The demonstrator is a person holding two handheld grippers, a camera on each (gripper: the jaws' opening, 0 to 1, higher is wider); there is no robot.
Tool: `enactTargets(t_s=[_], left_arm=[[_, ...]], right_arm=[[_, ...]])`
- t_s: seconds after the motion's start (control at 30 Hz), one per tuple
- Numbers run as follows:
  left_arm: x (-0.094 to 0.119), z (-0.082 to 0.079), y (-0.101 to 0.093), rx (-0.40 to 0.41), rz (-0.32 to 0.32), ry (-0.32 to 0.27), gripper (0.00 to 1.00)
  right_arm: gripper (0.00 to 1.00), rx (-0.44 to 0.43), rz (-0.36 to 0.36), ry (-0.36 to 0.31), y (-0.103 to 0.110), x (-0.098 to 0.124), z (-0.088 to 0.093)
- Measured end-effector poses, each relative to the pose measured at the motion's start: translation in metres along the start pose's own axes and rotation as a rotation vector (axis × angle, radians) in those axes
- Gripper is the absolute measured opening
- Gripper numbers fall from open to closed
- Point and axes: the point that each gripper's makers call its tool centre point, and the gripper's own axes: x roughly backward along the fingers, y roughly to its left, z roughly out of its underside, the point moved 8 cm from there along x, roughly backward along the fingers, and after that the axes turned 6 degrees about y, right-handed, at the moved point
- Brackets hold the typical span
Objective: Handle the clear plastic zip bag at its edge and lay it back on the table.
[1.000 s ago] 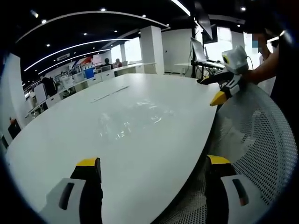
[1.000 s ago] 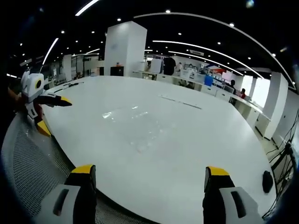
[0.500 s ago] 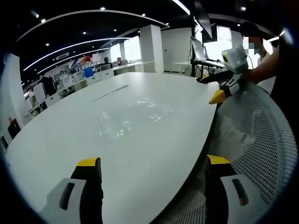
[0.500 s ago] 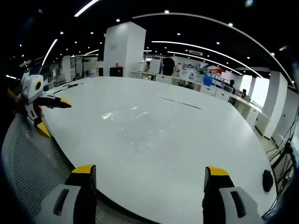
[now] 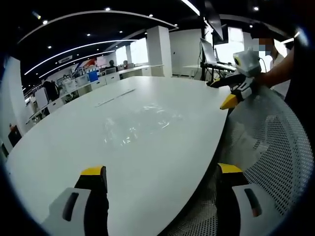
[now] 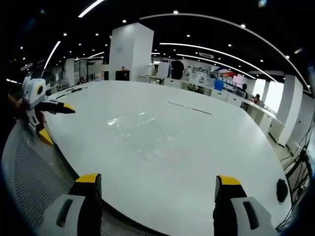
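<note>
**Both tools held apart above the bench edge**

The left tool [image 5: 162, 172] and right tool [image 6: 152, 181] are held level with jaws spread wide, nothing gripped. The clear, crinkled bag [image 5: 140, 123] is seen lying flat on the smooth white bench [image 5: 74, 147], well beyond both. A white mesh chair back [image 5: 275, 147] is shown beside the left tool.

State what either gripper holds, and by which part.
Nothing is held: left gripper and right gripper are open; the clear plastic zip bag lies on the white table.

Clear bag [image 5: 140, 123], white table [image 5: 59, 147]
</note>
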Motion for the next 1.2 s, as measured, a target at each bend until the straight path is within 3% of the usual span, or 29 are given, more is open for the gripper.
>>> enactTargets(t_s=[1.2], left_arm=[[-0.0011,0.0010,-0.0001,-0.009,0.005,0.007,0.91]], right_arm=[[0.94,-0.024,0.013,0.007,-0.0049,-0.0002,0.0020]])
